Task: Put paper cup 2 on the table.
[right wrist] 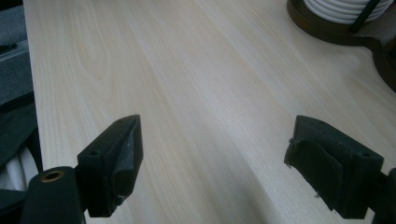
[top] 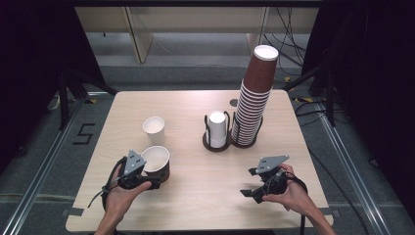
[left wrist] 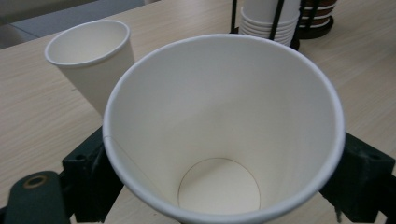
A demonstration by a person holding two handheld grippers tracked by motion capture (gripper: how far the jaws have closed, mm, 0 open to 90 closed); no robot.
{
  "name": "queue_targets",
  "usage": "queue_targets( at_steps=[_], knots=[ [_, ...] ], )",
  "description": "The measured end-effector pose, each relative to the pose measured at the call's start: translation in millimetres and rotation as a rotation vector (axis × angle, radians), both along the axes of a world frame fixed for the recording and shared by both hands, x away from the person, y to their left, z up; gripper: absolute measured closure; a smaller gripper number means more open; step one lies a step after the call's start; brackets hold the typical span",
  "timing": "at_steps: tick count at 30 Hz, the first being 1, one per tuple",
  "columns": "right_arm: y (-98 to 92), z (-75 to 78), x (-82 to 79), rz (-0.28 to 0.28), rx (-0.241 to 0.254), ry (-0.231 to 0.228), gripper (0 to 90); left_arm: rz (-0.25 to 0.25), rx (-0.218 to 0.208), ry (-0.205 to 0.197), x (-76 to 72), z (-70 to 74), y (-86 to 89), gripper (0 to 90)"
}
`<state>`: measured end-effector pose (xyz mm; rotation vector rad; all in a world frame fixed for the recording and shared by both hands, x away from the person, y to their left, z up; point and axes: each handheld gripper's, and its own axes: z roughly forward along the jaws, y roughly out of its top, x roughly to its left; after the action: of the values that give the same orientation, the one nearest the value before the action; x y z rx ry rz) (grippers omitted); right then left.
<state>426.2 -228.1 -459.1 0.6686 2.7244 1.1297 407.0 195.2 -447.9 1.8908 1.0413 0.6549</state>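
Cup: brown outside, white inside (top: 157,161), at lower left of the high view, upright on or just over the surface (top: 195,196); which, I cannot tell.
Left gripper: (top: 147,180) clamped on the cup low down, a jaw on each side of its wall, seen flanking it in the left gripper view (left wrist: 224,140).
Right gripper: (top: 250,193) at lower right of the high view, jaws spread wide and holding nothing, bare wood between them in the right gripper view (right wrist: 210,154).
White cup: (top: 153,130) stands just above the held cup in the high view, mouth up, close beside but apart (left wrist: 91,60).
Racks: a short white stack (top: 217,128) and a tall brown stack (top: 254,98) at centre and upper right.
Likely step: placing the held cup beside the white one, or carrying it on.
Grip advice: squeeze lightly; paper walls buckle, and the rim already looks a little oval.
Motion advice: keep the cup upright, move low and slow, and leave a gap to the white cup so it is not knocked over.
Release advice: set the base flat before opening, then back straight out.
Free gripper: keep it clear of the racks; the tall stack leans.
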Motion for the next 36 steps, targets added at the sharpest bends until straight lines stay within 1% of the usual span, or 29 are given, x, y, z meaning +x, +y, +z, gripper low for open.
queue_targets(
  at_steps=[1, 2, 3, 5, 8, 9, 12, 13, 16, 18, 19, 21, 22, 23, 26, 32, 33, 36],
  knots=[
    [-0.6, -0.2, 0.1, -0.001, 0.0, -0.001, 18.5, 0.011, -0.002, -0.002, 0.5, 0.5, 1.5, 12.2],
    [-1.3, -0.2, -0.2, -0.004, 0.0, 0.007, 18.5, 0.017, -0.005, -0.003, 1.5, 1.1, 3.4, 12.1],
    [-1.8, -0.1, -0.8, -0.011, 0.001, 0.008, 18.5, 0.029, 0.002, -0.005, 2.5, 2.3, 5.7, 12.1],
    [-3.7, -0.1, 0.1, -0.014, 0.003, -0.001, 18.5, 0.044, -0.001, -0.013, 5.6, 3.9, 10.0, 12.1],
    [-6.2, -0.1, 0.7, -0.019, 0.0, 0.0, 18.5, 0.093, -0.014, -0.021, 11.8, 7.5, 20.7, 12.0],
    [-7.0, -0.1, 0.0, -0.027, 0.001, 0.004, 18.6, 0.105, -0.01, -0.023, 13.1, 8.2, 23.6, 12.0],
    [-9.0, -0.6, 1.2, -0.021, -0.003, -0.011, 19.2, 0.146, -0.012, -0.019, 20.2, 8.3, 33.8, 12.0],
    [-9.0, -0.8, 0.3, -0.035, -0.004, 0.006, 19.2, 0.16, -0.012, -0.018, 22.4, 7.8, 36.5, 12.0],
    [-9.3, -1.2, 1.0, -0.028, -0.002, 0.002, 19.1, 0.193, -0.009, -0.015, 30.8, 5.2, 43.5, 12.0],
    [-9.8, -1.2, 1.5, -0.024, -0.004, 0.004, 19.1, 0.213, -0.004, 0.013, 35.8, 3.7, 45.4, 12.0],
    [-9.9, -1.4, 1.6, -0.024, -0.004, -0.002, 19.1, 0.223, 0.001, 0.011, 38.5, 3.0, 45.8, 12.0],
    [-10.0, -1.6, 1.7, -0.025, -0.002, -0.001, 19.1, 0.232, 0.013, 0.017, 44.1, 1.7, 46.5, 12.0],
    [-9.9, -1.8, 1.6, -0.025, -0.003, 0.006, 19.1, 0.243, 0.012, 0.02, 47.5, 0.5, 46.6, 12.0],
    [-10.1, -1.8, 1.9, -0.023, -0.009, -0.005, 19.1, 0.25, 0.012, 0.02, 49.6, -0.1, 46.6, 11.9],
    [-9.1, -2.5, 0.9, -0.028, -0.009, 0.013, 19.1, 0.262, 0.009, 0.023, 57.7, -3.3, 46.1, 11.9],
    [-8.7, -2.9, 0.5, -0.02, -0.01, 0.013, 19.1, 0.27, 0.006, 0.039, 66.1, -9.0, 44.5, 11.5],
    [-8.7, -2.9, 0.3, -0.019, -0.009, 0.016, 19.1, 0.273, 0.009, 0.039, 66.7, -10.0, 44.4, 11.5],
    [-8.2, -3.7, 0.8, -0.011, -0.013, 0.009, 19.2, 0.274, -0.004, 0.032, 69.4, -14.6, 45.2, 11.0]
  ],
)
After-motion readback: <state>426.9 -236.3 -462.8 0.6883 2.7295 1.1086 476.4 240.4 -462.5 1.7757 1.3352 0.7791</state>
